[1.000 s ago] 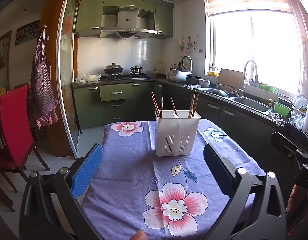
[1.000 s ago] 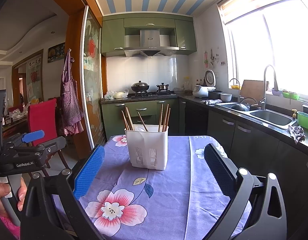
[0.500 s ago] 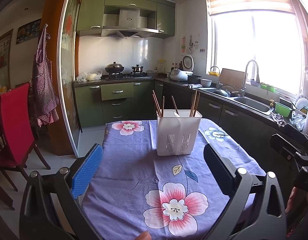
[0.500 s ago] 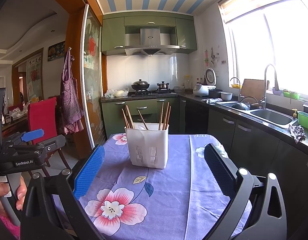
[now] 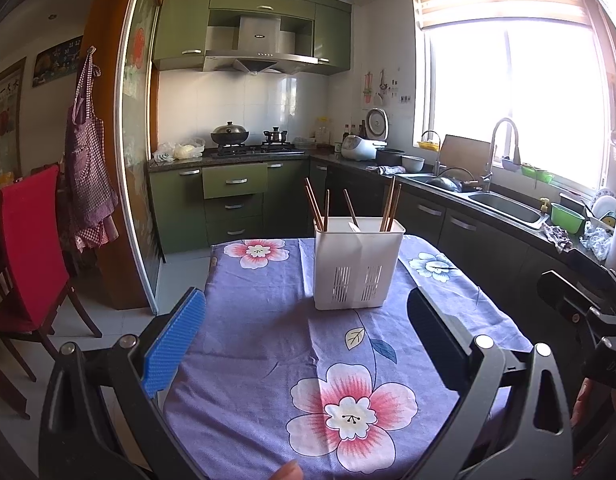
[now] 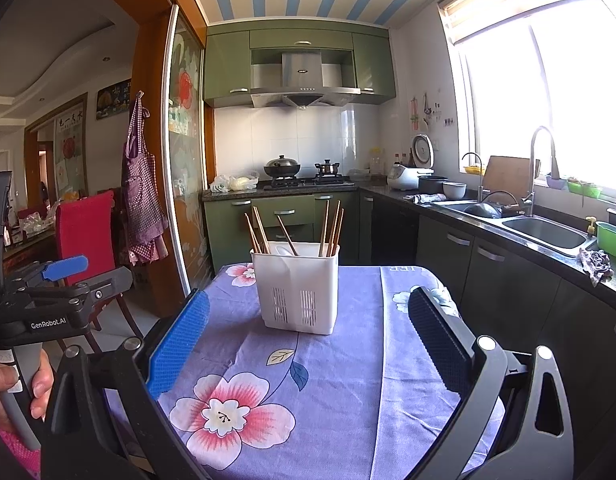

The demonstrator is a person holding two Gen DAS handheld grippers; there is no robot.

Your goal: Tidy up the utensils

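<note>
left wrist view: the left gripper (image 5: 308, 340) fills the lower frame, its fingers (image 5: 174, 344) spread wide apart with nothing between them. the gap frames the cloth (image 5: 268, 340) and lines up with the caddy (image 5: 357, 264) at frame centre, which suggests a stance set for an approach, not a grasp. a fingertip shows at the bottom edge.

right wrist view: the right gripper (image 6: 308, 340) sits low in the frame, fingers likewise wide apart and empty. at lower left a hand (image 6: 12, 392) holds the handle of the other gripper. both tools hover short of the caddy, well apart from it.

the caddy stands upright on the cloth, mid-frame in both views, slotted wall facing the cameras. chopsticks (image 6: 331, 226) stand in it in loose groups: some lean left, one leans alone near the middle, some stand at right. a pale utensil shows inside; its type cannot be told. judgement: the sticks are spread across compartments, so sorting is not yet done.

far: a stove (image 5: 252, 148) upper centre, a sink (image 5: 503, 208) right.
</note>
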